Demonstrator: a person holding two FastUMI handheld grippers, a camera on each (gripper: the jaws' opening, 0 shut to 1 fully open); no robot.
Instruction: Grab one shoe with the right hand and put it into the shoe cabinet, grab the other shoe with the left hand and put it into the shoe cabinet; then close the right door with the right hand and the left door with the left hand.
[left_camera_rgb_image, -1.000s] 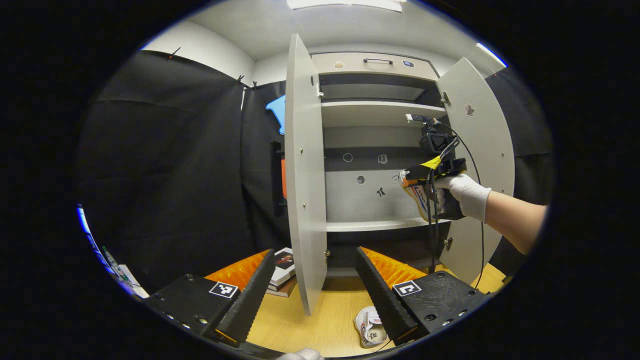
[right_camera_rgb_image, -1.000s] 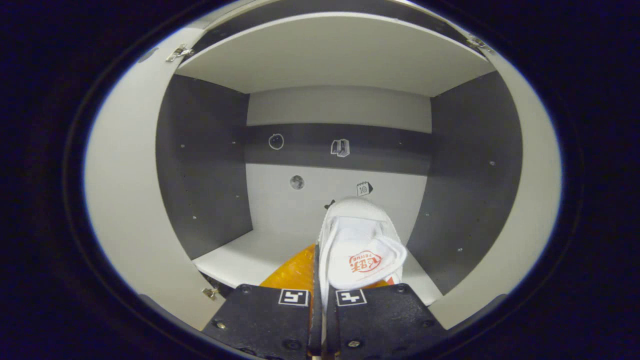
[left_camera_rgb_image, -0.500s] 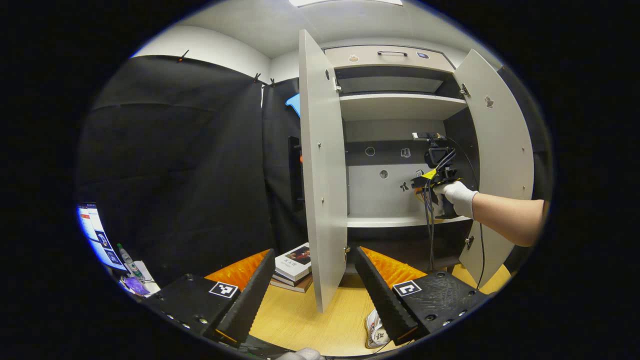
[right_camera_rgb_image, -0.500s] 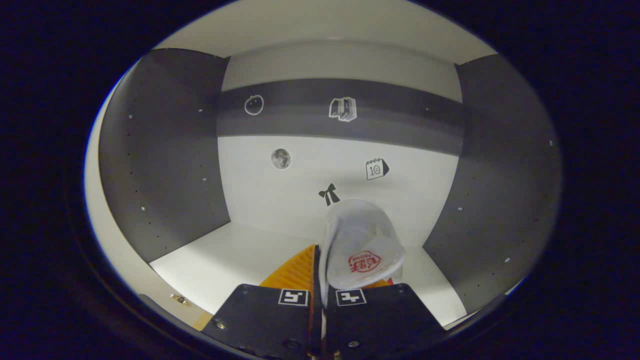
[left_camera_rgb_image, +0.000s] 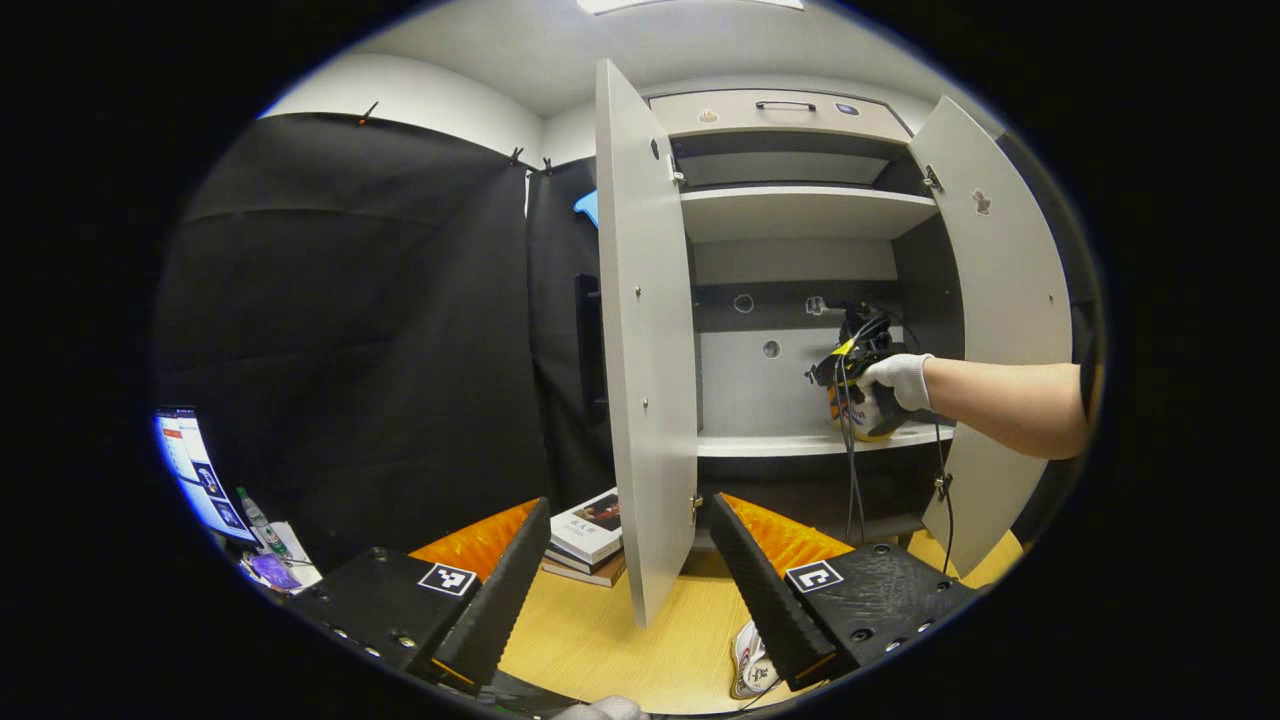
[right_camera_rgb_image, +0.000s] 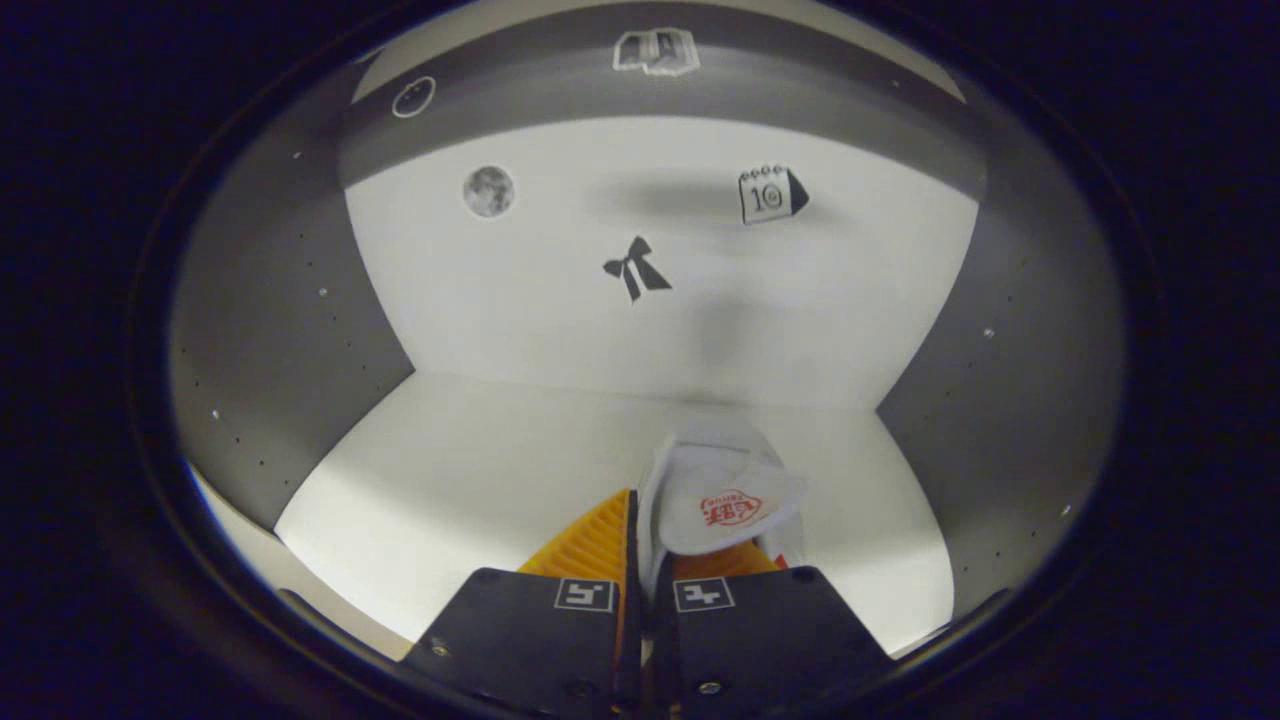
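In the left gripper view the shoe cabinet (left_camera_rgb_image: 800, 200) stands far, both doors swung out; the left door (left_camera_rgb_image: 645, 340) is left of the shelf (left_camera_rgb_image: 790, 445), the right door (left_camera_rgb_image: 1000, 300) right of it; a stack of books (left_camera_rgb_image: 590, 535) lies on the floor (left_camera_rgb_image: 640, 650) left of the left door; the other shoe (left_camera_rgb_image: 752, 668) lies near, right of that door; in the right gripper view a shoe (right_camera_rgb_image: 720, 495) sits over the shelf's right part.

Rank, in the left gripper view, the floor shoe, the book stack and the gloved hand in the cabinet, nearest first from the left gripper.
From the left gripper:
1. Floor shoe, low, by its right finger.
2. Book stack, behind the left door.
3. Gloved hand, over the cabinet shelf.
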